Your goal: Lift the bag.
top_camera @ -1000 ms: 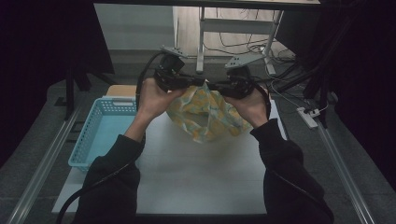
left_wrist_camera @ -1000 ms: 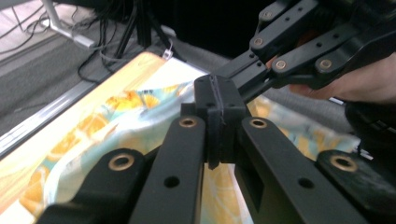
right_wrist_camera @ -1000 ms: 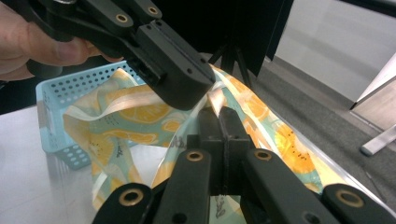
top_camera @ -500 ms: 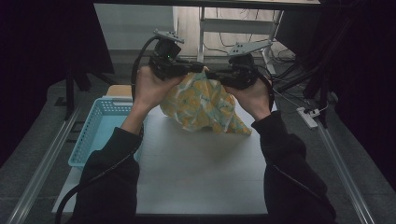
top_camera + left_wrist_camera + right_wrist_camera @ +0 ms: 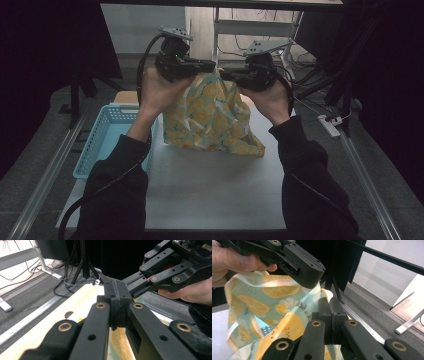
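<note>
A lemon-print cloth (image 5: 212, 117) is held up above the white table (image 5: 210, 195) by its top edge.

Nearest, the cloth's lower hem is seen brushing the tabletop; higher, the left gripper (image 5: 210, 65) and the right gripper (image 5: 226, 75) are clamped shut on its top edge, close together. The pinches should be kept firm and level so the cloth hangs straight. A blue basket (image 5: 102, 137) is left at the side.
</note>
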`<act>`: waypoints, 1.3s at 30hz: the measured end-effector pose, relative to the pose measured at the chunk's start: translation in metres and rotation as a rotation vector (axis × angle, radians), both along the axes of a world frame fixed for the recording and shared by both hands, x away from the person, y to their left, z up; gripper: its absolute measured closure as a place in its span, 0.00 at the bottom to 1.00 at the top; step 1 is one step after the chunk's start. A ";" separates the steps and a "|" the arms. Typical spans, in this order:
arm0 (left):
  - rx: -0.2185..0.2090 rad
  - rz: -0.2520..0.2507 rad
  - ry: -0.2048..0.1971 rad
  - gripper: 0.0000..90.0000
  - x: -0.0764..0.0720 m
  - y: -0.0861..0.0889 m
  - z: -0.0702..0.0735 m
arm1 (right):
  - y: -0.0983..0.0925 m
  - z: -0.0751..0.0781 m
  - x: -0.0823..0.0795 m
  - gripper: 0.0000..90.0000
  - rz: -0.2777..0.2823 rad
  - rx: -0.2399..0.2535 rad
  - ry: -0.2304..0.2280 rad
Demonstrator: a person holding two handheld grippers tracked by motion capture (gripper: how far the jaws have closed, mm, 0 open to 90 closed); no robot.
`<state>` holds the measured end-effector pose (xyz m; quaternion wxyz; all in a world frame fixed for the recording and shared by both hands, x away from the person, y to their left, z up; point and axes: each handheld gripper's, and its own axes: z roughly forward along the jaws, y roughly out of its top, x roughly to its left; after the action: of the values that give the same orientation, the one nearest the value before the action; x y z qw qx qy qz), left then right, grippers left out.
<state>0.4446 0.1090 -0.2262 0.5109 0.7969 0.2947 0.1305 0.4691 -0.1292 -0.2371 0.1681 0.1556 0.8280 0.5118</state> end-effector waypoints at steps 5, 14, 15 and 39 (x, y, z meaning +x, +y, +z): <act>0.029 0.024 -0.016 1.00 0.005 -0.001 -0.007 | -0.001 -0.007 0.006 1.00 -0.018 -0.008 0.016; 0.059 0.023 -0.029 0.99 0.011 -0.004 -0.018 | 0.003 -0.018 0.013 1.00 -0.029 -0.021 0.046; 0.058 0.021 -0.033 0.99 0.010 -0.003 -0.019 | 0.002 -0.019 0.014 1.00 -0.027 -0.020 0.048; 0.034 0.035 0.000 0.42 0.002 0.015 -0.051 | -0.009 -0.043 0.010 0.63 -0.036 -0.010 0.110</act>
<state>0.4468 0.1238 -0.2776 0.4951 0.8001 0.3063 0.1446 0.4792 -0.1377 -0.2805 0.1325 0.1976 0.8355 0.4953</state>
